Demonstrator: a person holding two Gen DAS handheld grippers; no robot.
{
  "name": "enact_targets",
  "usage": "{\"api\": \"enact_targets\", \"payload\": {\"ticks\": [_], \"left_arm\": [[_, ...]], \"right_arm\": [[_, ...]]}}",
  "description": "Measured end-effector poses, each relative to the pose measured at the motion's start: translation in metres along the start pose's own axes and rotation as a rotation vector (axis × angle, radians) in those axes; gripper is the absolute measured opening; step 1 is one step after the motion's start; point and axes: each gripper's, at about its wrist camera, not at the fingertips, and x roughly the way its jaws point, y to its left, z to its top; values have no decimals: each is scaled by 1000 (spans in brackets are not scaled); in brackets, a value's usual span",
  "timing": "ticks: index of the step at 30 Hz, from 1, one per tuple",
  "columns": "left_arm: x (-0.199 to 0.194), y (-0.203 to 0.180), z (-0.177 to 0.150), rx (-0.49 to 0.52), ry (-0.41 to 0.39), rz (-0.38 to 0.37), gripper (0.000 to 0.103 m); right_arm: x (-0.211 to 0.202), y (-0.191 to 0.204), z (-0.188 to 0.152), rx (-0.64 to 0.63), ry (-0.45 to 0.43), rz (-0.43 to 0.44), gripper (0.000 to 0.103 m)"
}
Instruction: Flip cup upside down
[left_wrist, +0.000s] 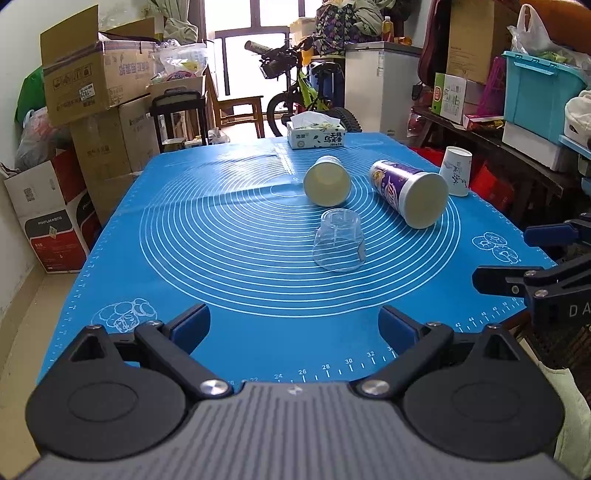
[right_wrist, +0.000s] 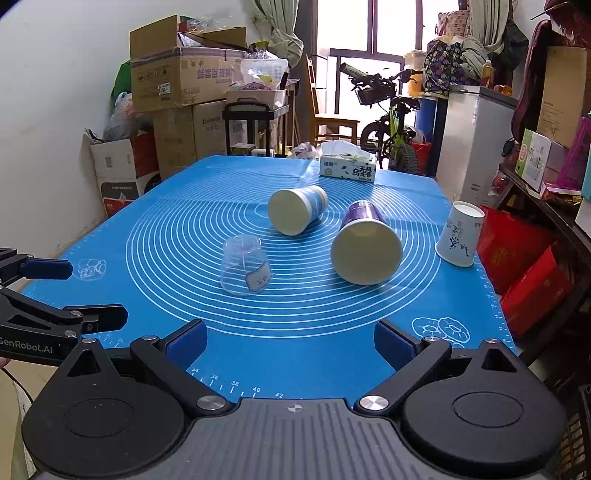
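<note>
On the blue mat (left_wrist: 229, 236), a clear cup (left_wrist: 339, 240) sits inverted; left gripper (left_wrist: 295, 328) and right gripper (right_wrist: 290, 341) fingers spread, empty.

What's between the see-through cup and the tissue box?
The yellowish paper cup, lying on its side, sits between the clear cup and tissue box, plainest in the left wrist view.

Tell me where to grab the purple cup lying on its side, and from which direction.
Grip the purple cup across its round side wall near mid-length, coming from above with the right gripper, the nearer one. It lies on the mat with its base toward the camera, so only the curved flanks offer opposing faces.
</note>
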Motion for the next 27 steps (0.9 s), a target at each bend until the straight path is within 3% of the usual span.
{"api": "enact_targets", "payload": {"ticks": [27], "left_arm": [[1, -1, 2, 7, -6, 0, 97]], "right_arm": [[-2, -1, 2, 0, -3, 3, 97]]}}
